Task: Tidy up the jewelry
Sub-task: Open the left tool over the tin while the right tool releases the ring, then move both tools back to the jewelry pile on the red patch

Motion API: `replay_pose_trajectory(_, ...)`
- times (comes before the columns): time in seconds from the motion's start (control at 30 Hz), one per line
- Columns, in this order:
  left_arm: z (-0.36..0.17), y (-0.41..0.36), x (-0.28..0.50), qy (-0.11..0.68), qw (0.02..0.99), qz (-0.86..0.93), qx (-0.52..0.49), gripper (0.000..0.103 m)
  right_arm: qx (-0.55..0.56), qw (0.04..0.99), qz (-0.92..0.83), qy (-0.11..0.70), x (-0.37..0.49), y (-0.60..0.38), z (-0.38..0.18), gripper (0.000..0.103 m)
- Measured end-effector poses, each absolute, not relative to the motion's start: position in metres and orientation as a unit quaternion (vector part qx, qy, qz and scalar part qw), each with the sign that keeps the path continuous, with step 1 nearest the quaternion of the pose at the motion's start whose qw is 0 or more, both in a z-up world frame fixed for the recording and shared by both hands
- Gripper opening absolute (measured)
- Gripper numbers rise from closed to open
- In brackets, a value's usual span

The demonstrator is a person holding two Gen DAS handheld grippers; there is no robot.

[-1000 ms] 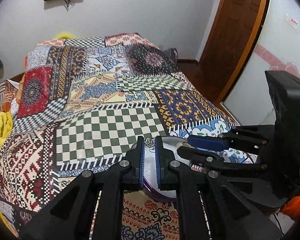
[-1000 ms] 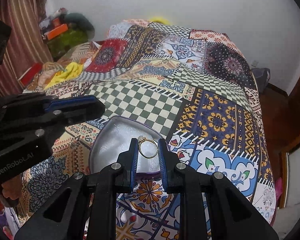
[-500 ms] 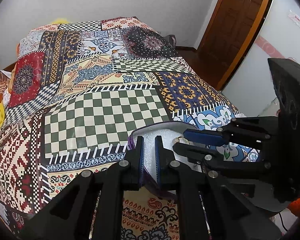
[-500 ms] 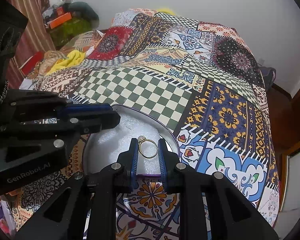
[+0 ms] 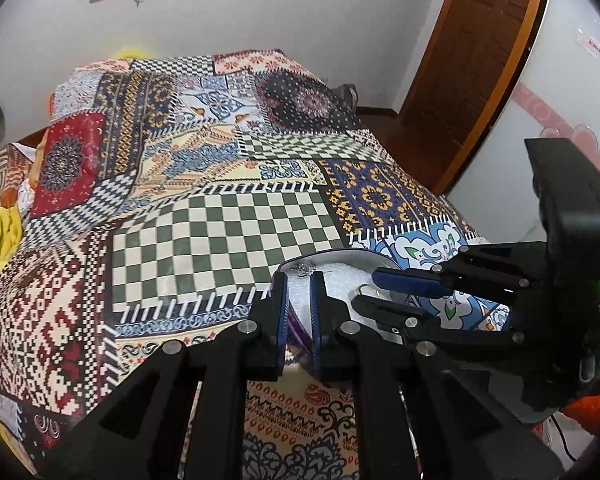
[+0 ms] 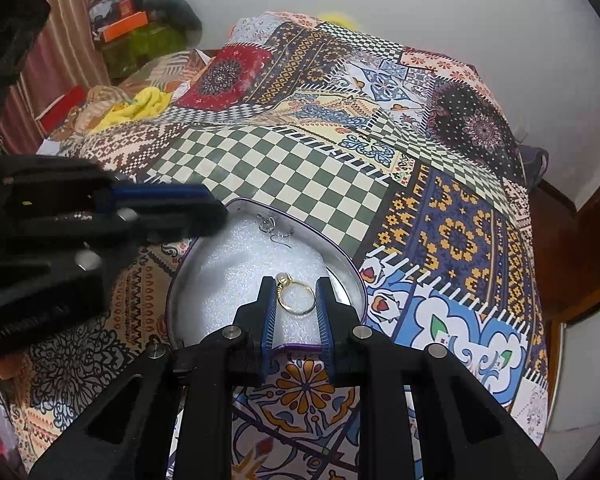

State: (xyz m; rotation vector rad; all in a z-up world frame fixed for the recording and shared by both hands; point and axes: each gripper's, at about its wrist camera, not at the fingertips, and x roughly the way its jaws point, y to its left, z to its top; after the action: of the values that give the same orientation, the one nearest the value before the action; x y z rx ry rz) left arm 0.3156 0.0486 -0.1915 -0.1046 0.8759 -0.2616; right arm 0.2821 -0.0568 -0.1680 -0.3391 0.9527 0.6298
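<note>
A gold ring (image 6: 295,298) is clamped between the pads of the right gripper (image 6: 296,312), just above the white foam of an open tin (image 6: 358,280). The tin's near rim is pinched by the closed left gripper (image 5: 298,312). Silver earrings (image 6: 271,227) are seen at the tin's far end. Beyond, a patchwork bedspread (image 6: 324,168) is spread.

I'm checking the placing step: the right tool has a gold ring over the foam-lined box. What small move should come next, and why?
Probably lower the right tool slightly and open it. The gold ring is pinched between its fingers above the white foam of the purple box, while the left tool grips the box's near rim, steadying it. Silver pieces lie farther back, so the spot is free.
</note>
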Motion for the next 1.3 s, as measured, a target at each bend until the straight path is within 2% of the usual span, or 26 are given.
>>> replay_pose_trajectory(0.13, -0.183, 0.051, 0.304, 0.416, 0.900, -0.121, -0.050, 0.009, -0.156, 0.830, 0.297, 0.445, 0.278, -0.059, -0.162, 0.026)
replay_pose_trajectory(0.57, -0.158, 0.050, 0.258, 0.402, 0.910, -0.096, -0.030, 0.009, -0.133, 0.854, 0.282, 0.418, 0.247, -0.076, -0.120, 0.026)
replay_pose_trajectory(0.87, -0.142, 0.055, 0.212, 0.397, 0.914, -0.077, -0.031, 0.020, -0.126, 0.869, 0.276, 0.391, 0.206, -0.090, -0.090, 0.026)
replay_pose_trajectory(0.97, -0.140, 0.054, 0.196, 0.397, 0.914, -0.073, -0.027, 0.027, -0.120, 0.874, 0.273, 0.384, 0.189, -0.096, -0.084, 0.026)
replay_pose_trajectory(1.2, -0.147, 0.048, 0.166, 0.411, 0.909, -0.076, -0.015, 0.028, -0.100, 0.875, 0.264, 0.394, 0.165, -0.109, -0.088, 0.028)
replay_pose_trajectory(1.3, -0.155, 0.048, 0.160, 0.421, 0.904, -0.075, -0.017, 0.028, -0.098, 0.876, 0.255, 0.398, 0.156, -0.113, -0.094, 0.035)
